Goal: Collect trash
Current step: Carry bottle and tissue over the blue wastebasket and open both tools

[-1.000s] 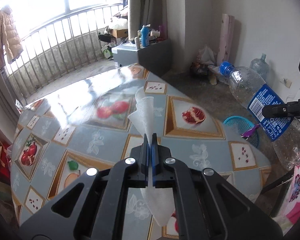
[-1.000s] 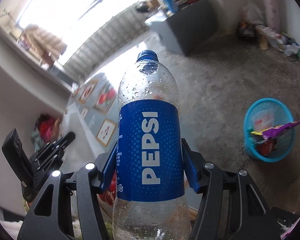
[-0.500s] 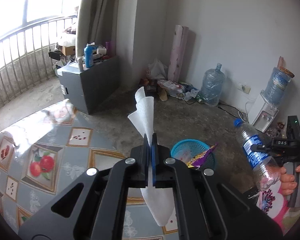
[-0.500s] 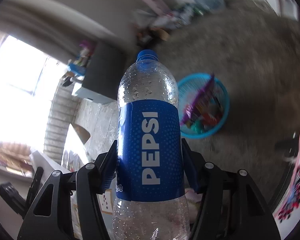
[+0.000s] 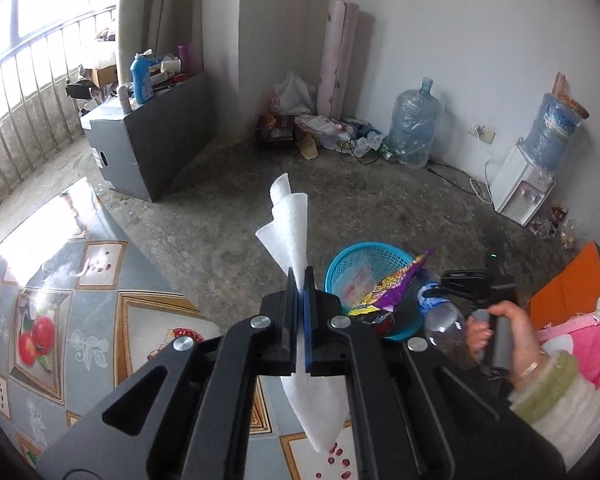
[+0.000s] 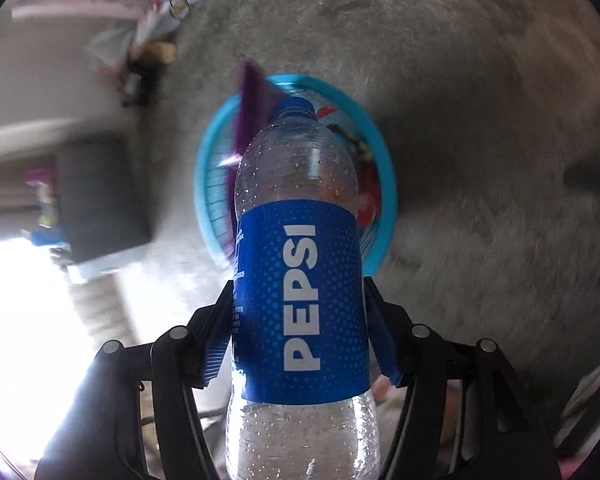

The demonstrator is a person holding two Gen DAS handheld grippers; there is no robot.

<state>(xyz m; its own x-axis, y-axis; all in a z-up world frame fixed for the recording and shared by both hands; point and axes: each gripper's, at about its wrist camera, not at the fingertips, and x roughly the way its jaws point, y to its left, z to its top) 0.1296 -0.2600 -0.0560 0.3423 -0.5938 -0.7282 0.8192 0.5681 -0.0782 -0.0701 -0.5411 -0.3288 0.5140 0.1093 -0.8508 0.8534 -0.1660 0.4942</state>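
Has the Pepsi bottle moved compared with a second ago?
Yes. The Pepsi bottle has swung toward the blue basket on the floor; its cap now points into it.

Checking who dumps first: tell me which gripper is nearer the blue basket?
Right. The right gripper holds its Pepsi bottle just above the blue basket; the left gripper, clamping tissue, is farther back.

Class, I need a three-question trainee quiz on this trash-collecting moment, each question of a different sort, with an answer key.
1. True or false: the left claw is shut on a white tissue.
2. What does the right claw hold? A) Pepsi bottle B) snack wrapper C) cup
3. Fill in: the bottle's cap points toward the blue ____ on the floor.

Key: 1 true; 2 A; 3 basket.
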